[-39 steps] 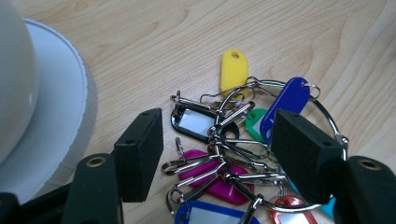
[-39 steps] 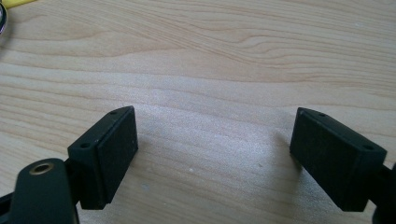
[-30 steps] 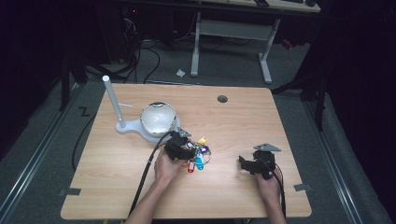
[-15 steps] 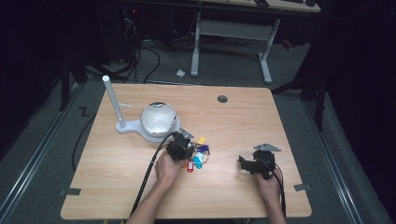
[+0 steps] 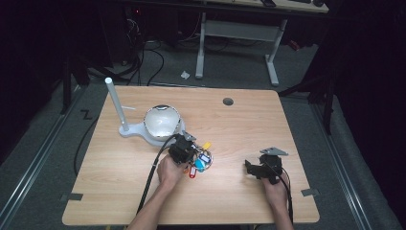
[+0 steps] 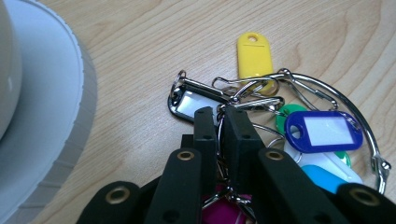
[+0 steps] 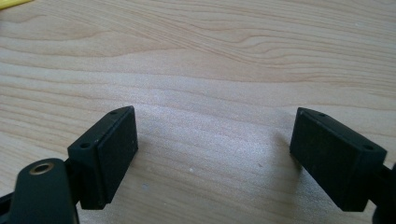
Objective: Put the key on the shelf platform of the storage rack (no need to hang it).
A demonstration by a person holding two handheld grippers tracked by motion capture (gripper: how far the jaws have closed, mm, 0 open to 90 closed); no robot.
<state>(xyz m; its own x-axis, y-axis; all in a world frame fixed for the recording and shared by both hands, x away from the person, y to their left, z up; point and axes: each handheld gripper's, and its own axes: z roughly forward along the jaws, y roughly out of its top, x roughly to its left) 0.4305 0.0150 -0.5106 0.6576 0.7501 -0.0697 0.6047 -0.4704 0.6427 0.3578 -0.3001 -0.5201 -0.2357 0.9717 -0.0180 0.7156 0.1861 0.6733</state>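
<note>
A bunch of key tags (image 5: pixel 201 160) on metal rings lies on the wooden table (image 5: pixel 230 124), just right of centre-front. In the left gripper view I see a yellow tag (image 6: pixel 254 53), a dark blue tag (image 6: pixel 324 130), a green tag (image 6: pixel 286 115), a light blue tag (image 6: pixel 327 175), a black-framed tag (image 6: pixel 189 103) and a big wire ring (image 6: pixel 348 105). My left gripper (image 5: pixel 191 152) (image 6: pixel 219 116) is shut on a small ring in the middle of the bunch. My right gripper (image 5: pixel 249 167) (image 7: pixel 215 149) stands open over bare wood, nothing between its jaws.
A white domed stand (image 5: pixel 162 122) with an upright white post (image 5: pixel 116 103) sits just left of the bunch; its rim (image 6: pixel 56 116) lies close beside my left gripper. A round cable hole (image 5: pixel 228 101) is at the table's far side.
</note>
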